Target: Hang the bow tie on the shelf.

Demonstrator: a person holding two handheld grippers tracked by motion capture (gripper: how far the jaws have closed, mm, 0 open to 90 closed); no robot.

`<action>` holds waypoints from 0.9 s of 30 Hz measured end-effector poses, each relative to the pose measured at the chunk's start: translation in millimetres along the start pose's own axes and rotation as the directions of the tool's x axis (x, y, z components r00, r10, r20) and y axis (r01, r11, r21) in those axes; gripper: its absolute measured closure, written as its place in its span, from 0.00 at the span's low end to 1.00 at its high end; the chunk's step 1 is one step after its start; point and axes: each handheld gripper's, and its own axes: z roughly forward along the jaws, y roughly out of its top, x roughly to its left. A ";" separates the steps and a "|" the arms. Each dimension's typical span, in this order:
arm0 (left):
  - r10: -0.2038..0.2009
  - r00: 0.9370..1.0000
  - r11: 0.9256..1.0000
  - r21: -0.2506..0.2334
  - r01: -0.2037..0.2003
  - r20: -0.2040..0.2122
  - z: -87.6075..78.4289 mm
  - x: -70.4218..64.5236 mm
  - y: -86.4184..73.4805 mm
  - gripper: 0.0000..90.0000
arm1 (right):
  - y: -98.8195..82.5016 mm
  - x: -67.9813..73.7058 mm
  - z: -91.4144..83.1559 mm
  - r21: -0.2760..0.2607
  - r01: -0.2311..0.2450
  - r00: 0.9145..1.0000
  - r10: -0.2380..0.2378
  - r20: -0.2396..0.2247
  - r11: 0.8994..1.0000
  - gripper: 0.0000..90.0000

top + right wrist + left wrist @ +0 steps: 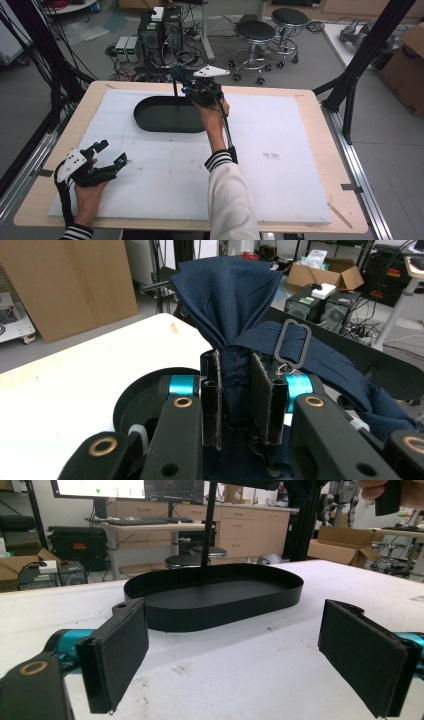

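A workshop floor with computer towers (152, 30), cables and two round black stools (256, 31) lies beyond a pale wooden counter (320, 150) that carries a white foam sheet (280, 165). Toward the far side of that sheet rests a shallow black oval tray (155, 117) with a low upright wall.

The right hand-held gripper (235, 395), seen in the high view above the tray's right end (197, 89), has its jaws closed on a bunch of dark navy blue fabric (225, 295). In the right gripper view the cloth fans out above the two padded jaws, and more of it trails away to the right, where a thin dark oval ring (292, 344) sits on a fold just beside the right-hand pad. The fabric hangs over the tray, clear of the counter; whether any of it touches the tray floor cannot be told.

The left hand-held gripper (107, 155) rests near the left front corner of the foam sheet, well apart from the tray. Its jaws stand wide open with nothing between them, and its own view looks across the sheet toward the tray (215, 600).
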 end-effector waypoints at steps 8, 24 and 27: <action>-0.001 1.000 1.000 0.000 0.001 -0.001 -0.2 0.6 0.0 0.15 | -4.6 -1.0 6.7 0.039 0.007 1.000 -0.008 0.008 0.999 0.85; -0.001 1.000 1.000 -0.001 0.001 0.001 -0.2 0.6 -0.1 0.15 | -9.4 -6.8 10.5 0.071 0.018 0.999 -0.021 0.047 0.997 0.85; -0.002 1.000 1.000 -0.001 0.002 0.000 -0.2 0.6 0.0 0.15 | -10.2 -7.3 11.6 0.076 0.019 0.998 -0.023 0.055 0.997 0.85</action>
